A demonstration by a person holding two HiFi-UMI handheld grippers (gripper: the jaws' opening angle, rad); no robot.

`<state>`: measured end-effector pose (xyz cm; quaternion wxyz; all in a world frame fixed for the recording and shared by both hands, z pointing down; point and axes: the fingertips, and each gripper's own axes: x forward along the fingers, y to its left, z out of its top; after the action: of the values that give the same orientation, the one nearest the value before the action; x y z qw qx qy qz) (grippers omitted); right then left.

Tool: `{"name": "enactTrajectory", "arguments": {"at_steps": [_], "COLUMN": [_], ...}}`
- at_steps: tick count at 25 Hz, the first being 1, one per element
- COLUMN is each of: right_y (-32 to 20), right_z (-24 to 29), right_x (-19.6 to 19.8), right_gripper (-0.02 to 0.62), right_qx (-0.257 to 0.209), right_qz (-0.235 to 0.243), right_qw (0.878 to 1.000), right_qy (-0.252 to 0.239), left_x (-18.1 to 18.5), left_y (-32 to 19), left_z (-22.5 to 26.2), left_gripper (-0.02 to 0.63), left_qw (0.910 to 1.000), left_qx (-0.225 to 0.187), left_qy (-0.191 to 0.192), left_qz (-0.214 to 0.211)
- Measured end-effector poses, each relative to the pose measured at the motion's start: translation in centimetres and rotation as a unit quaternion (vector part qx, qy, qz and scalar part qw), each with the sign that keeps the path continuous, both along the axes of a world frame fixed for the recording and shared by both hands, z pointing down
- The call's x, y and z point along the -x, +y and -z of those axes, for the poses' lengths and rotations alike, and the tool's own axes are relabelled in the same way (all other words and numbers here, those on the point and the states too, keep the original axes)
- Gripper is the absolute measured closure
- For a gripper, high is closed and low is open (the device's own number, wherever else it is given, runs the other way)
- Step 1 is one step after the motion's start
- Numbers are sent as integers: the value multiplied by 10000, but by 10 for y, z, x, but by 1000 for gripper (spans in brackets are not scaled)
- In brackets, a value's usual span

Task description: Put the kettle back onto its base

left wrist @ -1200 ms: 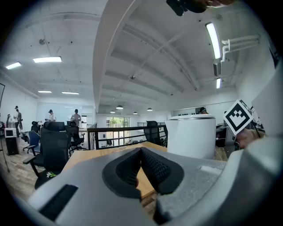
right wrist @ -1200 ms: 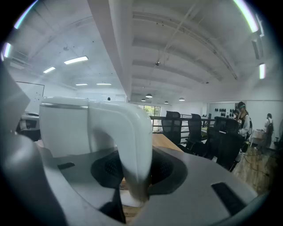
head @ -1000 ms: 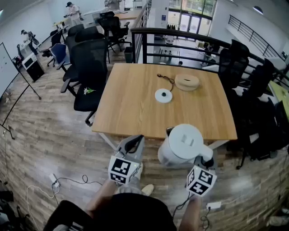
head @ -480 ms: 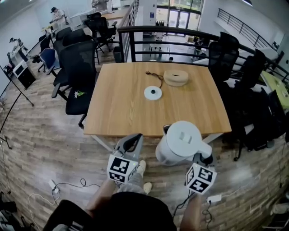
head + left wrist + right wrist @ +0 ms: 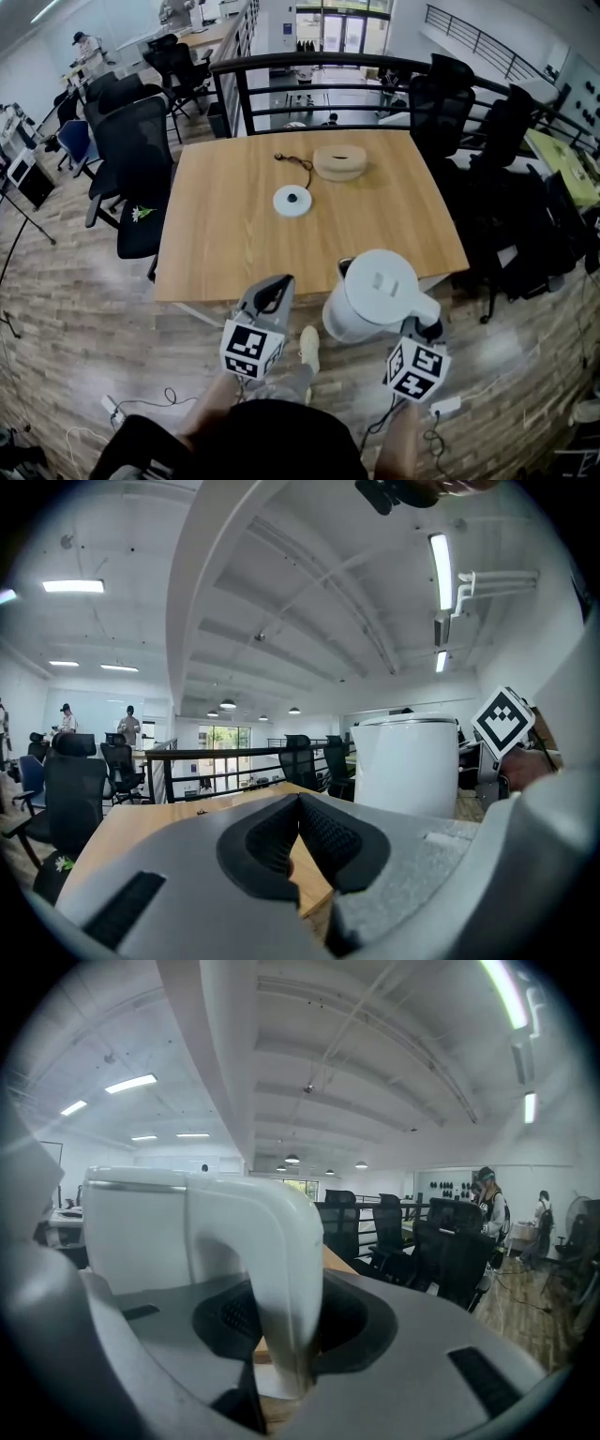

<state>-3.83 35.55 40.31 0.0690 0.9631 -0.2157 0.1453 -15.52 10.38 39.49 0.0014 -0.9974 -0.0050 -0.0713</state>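
Note:
The white kettle (image 5: 373, 293) hangs in the air over the near edge of the wooden table (image 5: 216, 244). My right gripper (image 5: 427, 325) is shut on its handle (image 5: 281, 1279), and the kettle's body (image 5: 141, 1232) fills the left of the right gripper view. The round white base (image 5: 292, 201) lies flat on the far middle of the table, with a dark cord running back from it. My left gripper (image 5: 272, 287) hovers left of the kettle (image 5: 408, 761), shut with nothing between its pads (image 5: 323, 836).
A round beige dish (image 5: 339, 161) sits just behind the base. Black office chairs (image 5: 136, 159) stand left of the table and more (image 5: 497, 187) at its right. A black railing (image 5: 309, 66) runs behind it. Cables lie on the wooden floor (image 5: 122, 403).
Both grippers and the kettle have drifted rightward along the table's near edge; the table and base have slid left in the head view. The grip on the handle is unchanged.

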Motion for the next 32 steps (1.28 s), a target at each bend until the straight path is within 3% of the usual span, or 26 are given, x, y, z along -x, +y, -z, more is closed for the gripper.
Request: {"name": "enactTrajectory", "arguments": {"at_steps": [16, 32], "right_y": [-55, -144], "right_z": [-1, -5], "right_x": [-135, -245], "right_gripper": [479, 479], "right_qx": [135, 214], "right_qz": [63, 548], "right_qw": [9998, 9982], "right_qy": [-118, -93], "left_x": [-135, -225], "left_y": [-54, -124], "left_z": [-8, -21], "left_gripper": [604, 604], "left_qw": [9997, 9977], "left_qx": [166, 381], "left_qy": [-180, -286], "left_qz": [64, 485]}}
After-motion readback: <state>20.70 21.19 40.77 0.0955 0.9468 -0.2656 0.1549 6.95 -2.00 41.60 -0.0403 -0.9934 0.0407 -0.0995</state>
